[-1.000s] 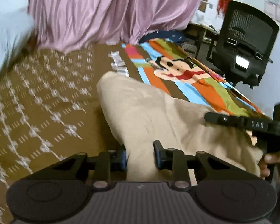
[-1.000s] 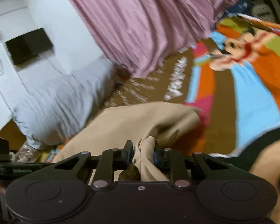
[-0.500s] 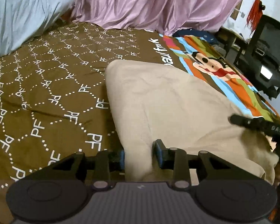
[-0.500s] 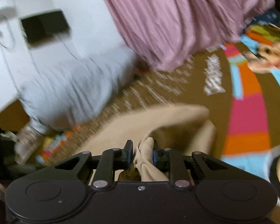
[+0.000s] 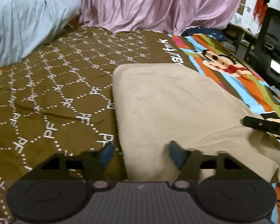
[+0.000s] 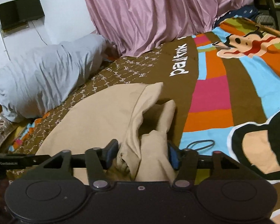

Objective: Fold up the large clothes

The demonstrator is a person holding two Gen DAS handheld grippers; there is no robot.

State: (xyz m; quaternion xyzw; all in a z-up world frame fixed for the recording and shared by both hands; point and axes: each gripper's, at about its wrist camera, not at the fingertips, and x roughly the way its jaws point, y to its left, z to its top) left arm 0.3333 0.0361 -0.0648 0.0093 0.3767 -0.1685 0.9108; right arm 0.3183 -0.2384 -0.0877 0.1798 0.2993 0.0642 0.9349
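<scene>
A folded beige cotton garment point(image 5: 177, 112) lies on the brown patterned bedspread point(image 5: 56, 93). Left gripper point(image 5: 140, 153) and right gripper point(image 6: 141, 155) are opening, releasing its near edge. Best withdrawn gently, so no fold drags loose.

2 close wrist views, shared bed point(image 5: 46, 97)

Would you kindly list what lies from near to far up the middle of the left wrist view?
Left hand-held gripper, jaws opening over the cloth's edge → folded beige cloth → brown patterned bedspread → pink curtain.
</scene>
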